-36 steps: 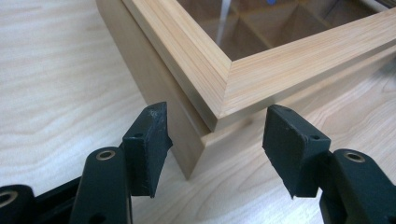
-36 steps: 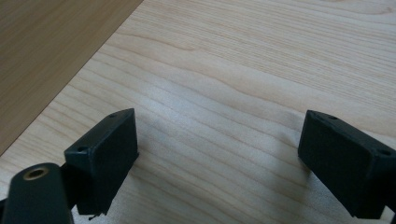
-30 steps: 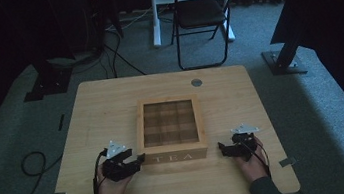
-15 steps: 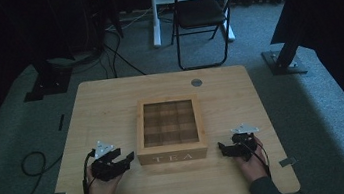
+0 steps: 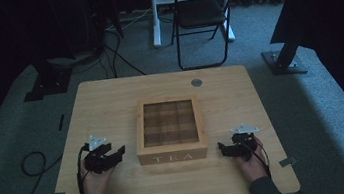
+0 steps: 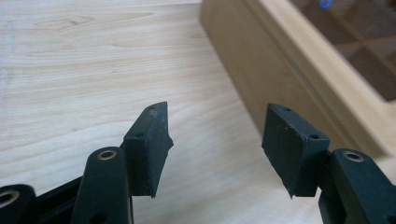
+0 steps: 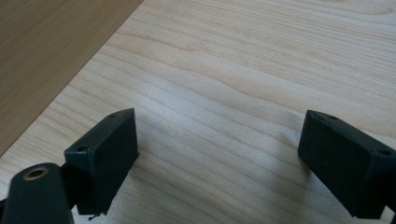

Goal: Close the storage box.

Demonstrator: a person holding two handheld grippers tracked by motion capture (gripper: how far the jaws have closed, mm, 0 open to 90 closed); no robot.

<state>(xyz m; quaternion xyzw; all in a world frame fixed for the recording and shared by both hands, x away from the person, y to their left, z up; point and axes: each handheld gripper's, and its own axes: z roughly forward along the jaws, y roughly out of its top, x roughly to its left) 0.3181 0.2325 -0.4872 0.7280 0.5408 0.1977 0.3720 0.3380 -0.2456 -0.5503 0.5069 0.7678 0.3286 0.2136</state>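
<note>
Since the earlier pictures, we see that our left gripper has drawn back from the tea box and swung outward, while our right gripper sits where it was. We take the tea box as our landmark: it stands near the middle of the wooden table, a little toward our side, lid closed, with the word TEA on its front wall. Bare tabletop lies open on every side of the box, widest behind it, where a small round metal disc is set into the wood near the far edge. Our left gripper rests to the left of the box's front corner, clear of it, jaws spread wide and holding nothing; in the left gripper view the box's pale side wall rises just beyond the right jaw. Our right gripper rests to the right of the box's front corner, also apart from it, jaws spread wide and empty over bare wood; in the right gripper view the box's wall fills the upper left corner. Through the clear pane of the lid we make out a three-by-three grid of compartments; what lies in them we cannot tell. The box is light, smooth wood with square corners; the table shows fine, pale grain, and its corners are rounded. Beyond the table, behind the box, a dark folding chair stands on grey carpet.
</note>
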